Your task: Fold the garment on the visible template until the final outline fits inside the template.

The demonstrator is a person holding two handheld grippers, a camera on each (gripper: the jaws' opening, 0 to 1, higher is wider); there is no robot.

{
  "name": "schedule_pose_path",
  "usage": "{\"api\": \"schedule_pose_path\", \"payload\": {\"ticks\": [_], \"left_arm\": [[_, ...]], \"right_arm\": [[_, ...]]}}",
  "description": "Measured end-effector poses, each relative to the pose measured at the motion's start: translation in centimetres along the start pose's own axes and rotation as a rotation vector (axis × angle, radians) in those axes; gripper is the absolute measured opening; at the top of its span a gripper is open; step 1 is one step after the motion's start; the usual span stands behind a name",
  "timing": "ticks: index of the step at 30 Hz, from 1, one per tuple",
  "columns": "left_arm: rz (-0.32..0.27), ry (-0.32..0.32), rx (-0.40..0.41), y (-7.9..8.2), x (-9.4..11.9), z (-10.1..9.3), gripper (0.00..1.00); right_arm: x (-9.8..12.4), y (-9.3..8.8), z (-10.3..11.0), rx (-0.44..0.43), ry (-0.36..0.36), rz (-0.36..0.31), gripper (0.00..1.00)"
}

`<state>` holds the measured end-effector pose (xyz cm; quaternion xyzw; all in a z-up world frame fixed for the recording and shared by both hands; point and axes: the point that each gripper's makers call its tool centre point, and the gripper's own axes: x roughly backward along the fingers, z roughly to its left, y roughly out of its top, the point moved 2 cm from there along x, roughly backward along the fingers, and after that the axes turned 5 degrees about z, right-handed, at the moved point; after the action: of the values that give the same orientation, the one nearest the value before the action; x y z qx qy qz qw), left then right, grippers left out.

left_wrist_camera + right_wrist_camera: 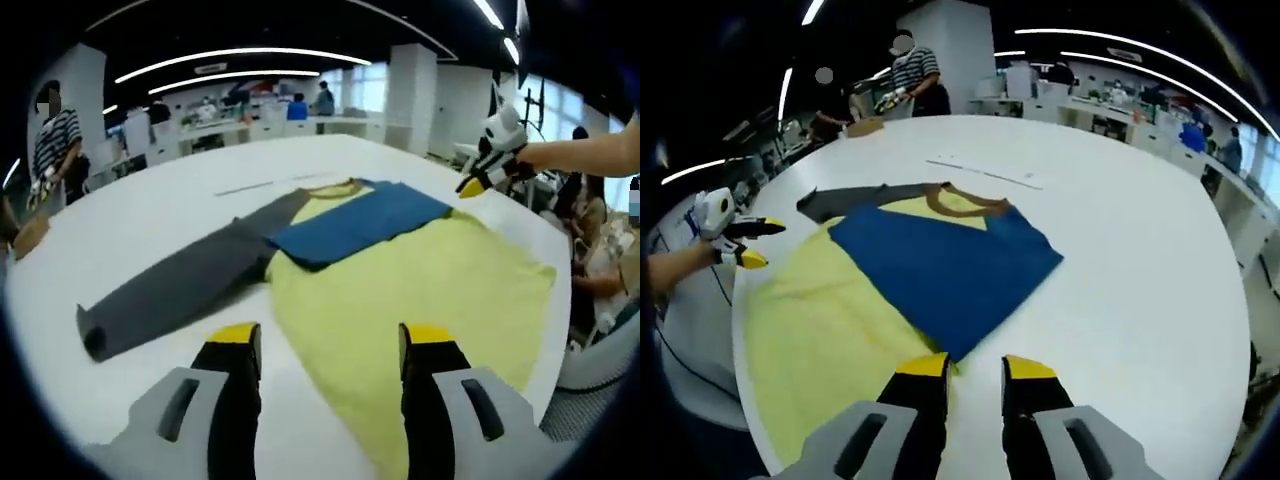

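A garment lies flat on the white round table (150, 210): yellow body (400, 290), grey sleeve (190, 280) stretched out to the left, blue sleeve (360, 222) folded across the chest. My left gripper (333, 340) stands open above the yellow hem, nothing between its jaws. In the left gripper view, my right gripper (488, 172) hangs just past the blue sleeve's end, held by a bare arm. In the right gripper view, the blue sleeve (950, 265) reaches almost to my right gripper (976, 368), which is open and empty. The left gripper (752, 243) hovers open at the yellow body (825, 330).
Faint thin lines (985, 172) mark the table beyond the collar. A person in a striped shirt (55, 145) stands at the far edge beside a brown packet (865, 126). Desks and seated people (300, 105) line the back. The table edge (735, 330) runs close to the hem.
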<state>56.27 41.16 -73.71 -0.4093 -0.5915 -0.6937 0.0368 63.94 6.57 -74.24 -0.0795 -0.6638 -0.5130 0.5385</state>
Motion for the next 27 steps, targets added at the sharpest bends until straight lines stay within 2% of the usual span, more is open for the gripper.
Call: {"api": "schedule_pose_path", "payload": {"ticks": [8,14,22,27], "left_arm": [[0.031,0.047,0.011,-0.8,-1.1,1.0,0.34],[0.075,0.055,0.009,-1.9,-1.3,0.9,0.29],[0.122,0.074,-0.001,-3.2,-1.3,1.0,0.26],[0.108,0.073,0.025,-3.2,-1.4,0.9,0.23]], "right_arm": [[-1.0,-0.8,-0.2,0.000,-0.002,0.013,0.11],[-1.3,-0.9,0.2,0.016,0.014,0.020,0.11],[-2.2,-0.9,0.5,-0.007,0.034,0.021,0.09],[-2.6,-0.7,1.0,-0.005,0.050,0.020,0.04]]}}
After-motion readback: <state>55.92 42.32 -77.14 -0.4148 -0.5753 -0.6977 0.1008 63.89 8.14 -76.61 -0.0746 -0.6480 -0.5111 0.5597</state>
